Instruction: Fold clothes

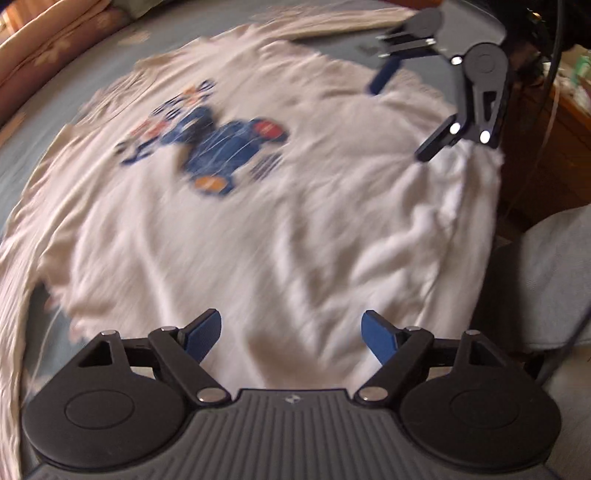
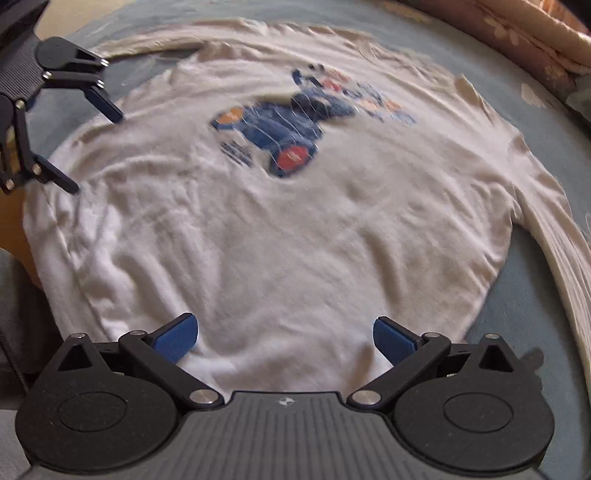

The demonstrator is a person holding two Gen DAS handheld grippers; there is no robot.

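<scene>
White long-sleeved shirt (image 1: pixel 280 236) with blue, red and orange print (image 1: pixel 218 147), grey-blue bedsheet (image 2: pixel 535 321), pink floral quilt (image 1: pixel 55 44), black grippers with blue pads (image 1: pixel 203 338)

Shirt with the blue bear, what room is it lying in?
Probably a bedroom. The white shirt lies spread on a blue bedsheet, with a folded flowered quilt at the edge and wooden furniture beside it.

shirt (image 1: pixel 258 229) flat on bed (image 1: pixel 33 147), pillow (image 1: pixel 55 40) behind
</scene>
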